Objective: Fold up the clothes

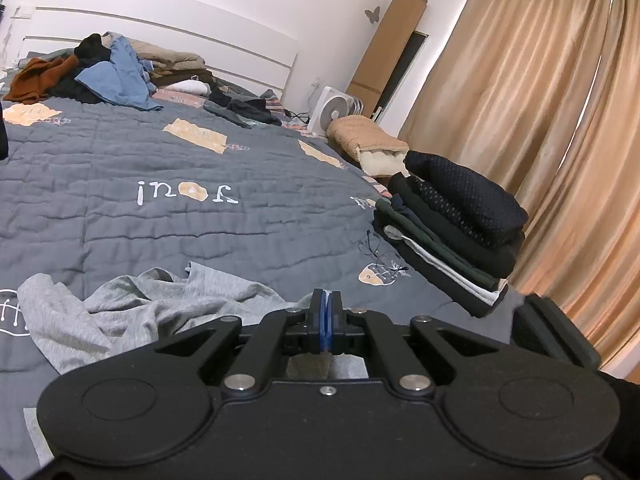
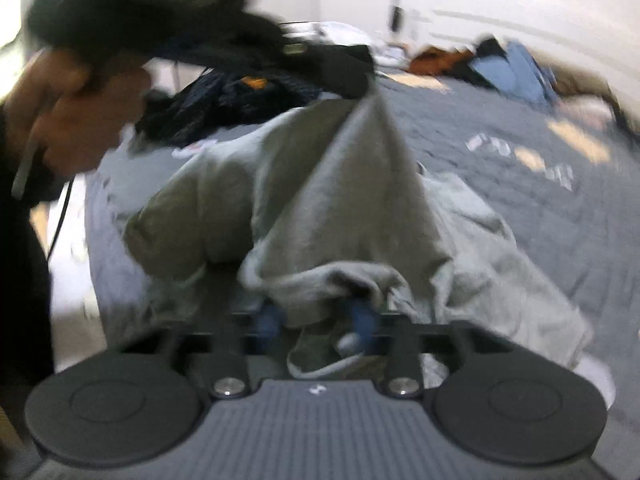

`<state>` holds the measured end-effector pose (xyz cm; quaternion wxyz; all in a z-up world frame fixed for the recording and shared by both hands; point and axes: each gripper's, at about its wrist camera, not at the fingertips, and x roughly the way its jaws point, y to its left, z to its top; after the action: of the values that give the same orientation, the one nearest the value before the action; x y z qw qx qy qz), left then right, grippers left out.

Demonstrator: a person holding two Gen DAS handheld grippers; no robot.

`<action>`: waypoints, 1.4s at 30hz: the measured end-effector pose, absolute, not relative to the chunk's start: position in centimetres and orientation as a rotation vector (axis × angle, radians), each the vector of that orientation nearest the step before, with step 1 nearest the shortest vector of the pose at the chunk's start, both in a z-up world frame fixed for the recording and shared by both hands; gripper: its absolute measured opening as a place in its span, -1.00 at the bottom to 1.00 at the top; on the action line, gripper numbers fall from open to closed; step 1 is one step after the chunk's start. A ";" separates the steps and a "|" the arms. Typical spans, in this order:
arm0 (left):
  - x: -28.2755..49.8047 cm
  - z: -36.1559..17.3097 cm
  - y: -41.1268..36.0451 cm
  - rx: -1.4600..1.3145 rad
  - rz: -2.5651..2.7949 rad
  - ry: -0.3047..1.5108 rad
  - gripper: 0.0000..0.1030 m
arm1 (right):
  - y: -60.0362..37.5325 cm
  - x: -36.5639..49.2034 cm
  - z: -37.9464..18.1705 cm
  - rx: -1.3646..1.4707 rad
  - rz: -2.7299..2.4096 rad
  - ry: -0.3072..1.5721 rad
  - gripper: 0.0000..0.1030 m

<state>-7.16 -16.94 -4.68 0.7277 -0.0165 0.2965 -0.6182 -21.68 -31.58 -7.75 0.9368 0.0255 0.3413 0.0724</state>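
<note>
Your left gripper (image 1: 330,322) has its jaws pressed together on a thin edge of the grey garment (image 1: 160,304), lifting it into a peak over the grey quilt (image 1: 160,208). Your right gripper (image 2: 318,322) sits at a bunched hem lower down; the right view is blurred, so I can't say for sure, but the blue pads (image 2: 362,322) look apart with cloth between them, not yet pinching. Risks: close on that wad and you catch several layers, so the fold comes out crooked. Pull before it bites and the hem slips out. The left pinch is shallow, so a tug could strip it. Folded stack (image 1: 452,224) sits well apart, safe.
</note>
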 end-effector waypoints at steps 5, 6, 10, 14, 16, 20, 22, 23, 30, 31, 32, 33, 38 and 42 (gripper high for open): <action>-6.9 -4.5 -16.6 -0.014 -1.335 0.651 -0.98 | -35.2 -22.2 -6.1 0.270 0.074 0.600 -0.90; -6.9 -4.4 -16.5 -0.008 -1.326 0.647 -0.98 | -36.1 -22.6 -5.7 0.331 0.059 0.566 -0.91; -6.9 -4.1 -15.8 0.050 -1.293 0.624 -0.96 | -40.0 -23.9 -4.7 0.569 -0.008 0.434 -0.91; -7.1 -4.4 -15.6 0.119 -1.268 0.628 -0.95 | -43.7 -25.7 -4.3 0.719 -0.106 0.326 -0.91; -7.3 -4.9 -15.9 0.177 -1.256 0.637 -0.95 | -45.5 -26.6 -4.3 0.784 -0.159 0.276 -0.91; -8.3 -5.8 -16.5 0.284 -1.280 0.659 -0.94 | -47.8 -27.9 -4.7 0.855 -0.254 0.234 -0.91; -9.0 -6.1 -16.6 0.328 -1.311 0.652 -0.90 | -48.4 -28.1 -5.2 0.895 -0.273 0.233 -0.91; -9.4 -6.0 -16.6 0.329 -1.335 0.645 -0.88 | -48.4 -27.9 -5.3 0.894 -0.274 0.243 -0.91; -13.3 -6.9 -17.9 0.432 -1.425 0.503 0.25 | -47.4 -26.8 -5.2 0.874 -0.202 0.267 -0.91; -13.5 -7.5 -18.5 0.467 -1.410 0.493 0.21 | -47.4 -26.8 -5.2 0.874 -0.194 0.268 -0.91; -13.7 -8.1 -19.1 0.503 -1.393 0.485 0.19 | -47.3 -26.8 -5.1 0.874 -0.185 0.268 -0.91; -13.9 -8.8 -19.6 0.546 -1.374 0.473 0.09 | -47.2 -26.8 -5.1 0.874 -0.176 0.269 -0.91; -14.8 -12.4 -21.3 0.787 -1.258 0.375 -0.40 | -47.2 -27.1 -5.0 0.878 -0.157 0.276 -0.91; -14.9 -12.5 -21.5 0.815 -1.301 0.353 -0.58 | -47.2 -27.1 -5.1 0.883 -0.151 0.280 -0.91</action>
<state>-14.90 -21.51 -12.54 0.7056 0.3666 0.1587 -0.5852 -27.08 -47.19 -5.08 0.8920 0.4254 0.1349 -0.0728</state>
